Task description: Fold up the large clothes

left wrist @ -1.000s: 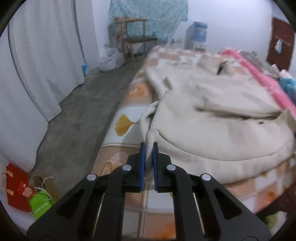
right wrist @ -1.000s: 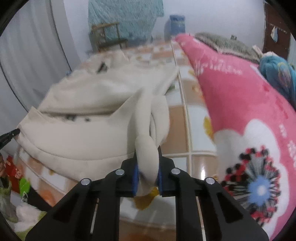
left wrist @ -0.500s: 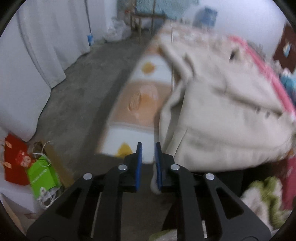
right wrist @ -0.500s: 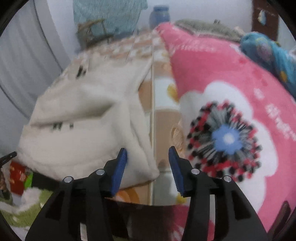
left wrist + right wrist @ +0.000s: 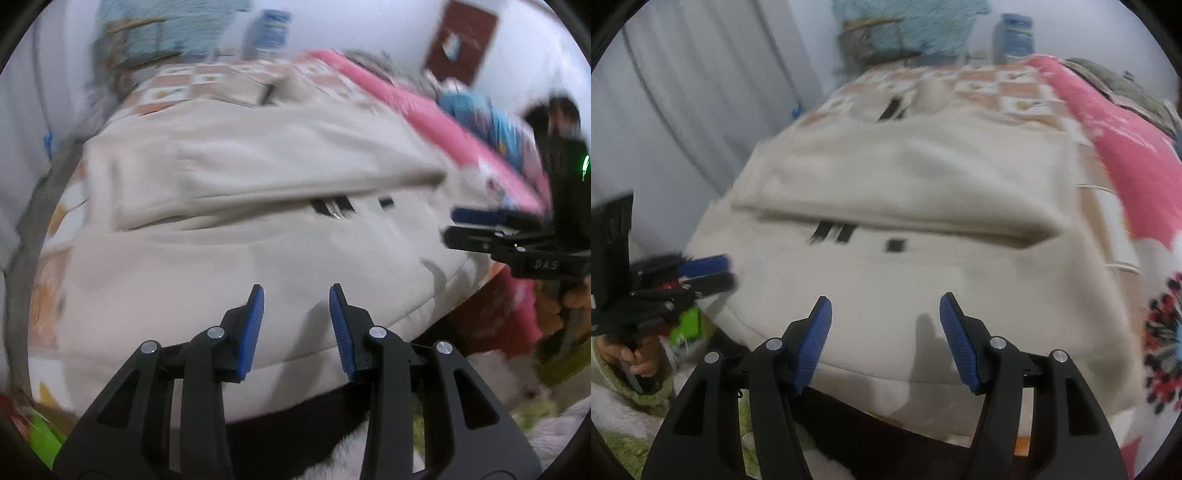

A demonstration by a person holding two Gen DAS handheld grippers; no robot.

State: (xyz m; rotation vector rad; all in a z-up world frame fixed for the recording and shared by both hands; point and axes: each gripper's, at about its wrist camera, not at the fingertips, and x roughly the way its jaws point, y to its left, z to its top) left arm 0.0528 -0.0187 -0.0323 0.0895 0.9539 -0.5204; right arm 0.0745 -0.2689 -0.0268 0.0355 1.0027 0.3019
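1. On the bed [image 5: 1008,92], the big cream garment [image 5: 923,266] lies spread across the patterned sheet, just beside the pink blanket [image 5: 1126,147], with its near hem hanging at the bed's edge.
2. A flap of the garment lies across the middle, making one crosswise crease, so I judge the first fold done.
3. My left tongs [image 5: 295,325] have just been opening; they stand narrowly apart with nothing between the pads, only the cloth below them.
4. My right tongs [image 5: 884,336] have just been opening too and stand wider, also holding nothing.
5. What is left, as I judge it: bring the sides or the hem over to make a compact bundle, then smooth it.
6. Containers: a blue-capped water jug [image 5: 1012,33] stands past the far end of the bed; its contents I cannot tell through the blur.
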